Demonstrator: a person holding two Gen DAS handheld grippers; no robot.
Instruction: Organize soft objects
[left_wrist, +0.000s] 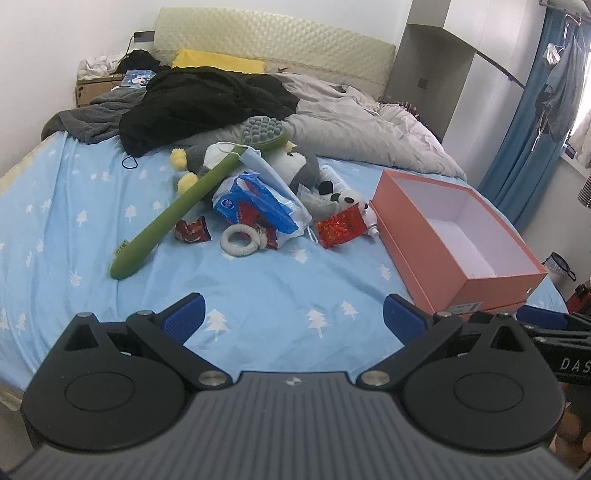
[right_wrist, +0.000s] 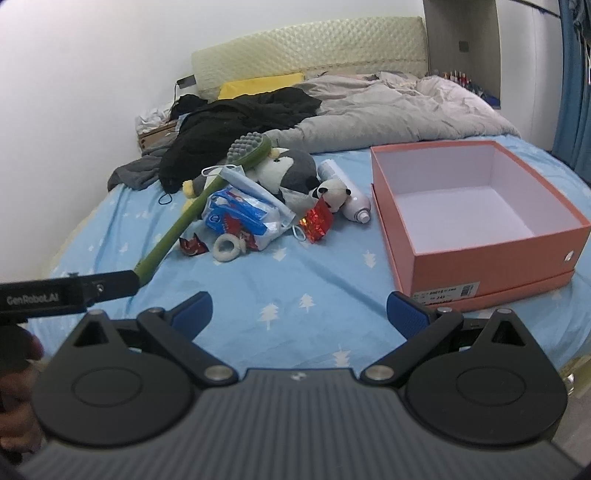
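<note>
Both the left gripper (left_wrist: 293, 314) and right gripper (right_wrist: 299, 312) hover spread wide and empty above the bed (left_wrist: 258, 295), the orange box (right_wrist: 480, 236) standing open beside the penguin plush (right_wrist: 291, 170), presumably to receive it.

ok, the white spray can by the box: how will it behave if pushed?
The can lies on its side, so it will likely roll. Its smooth skin looks slippery for the fingers. The panda toy leans against it and may shift too.
</note>
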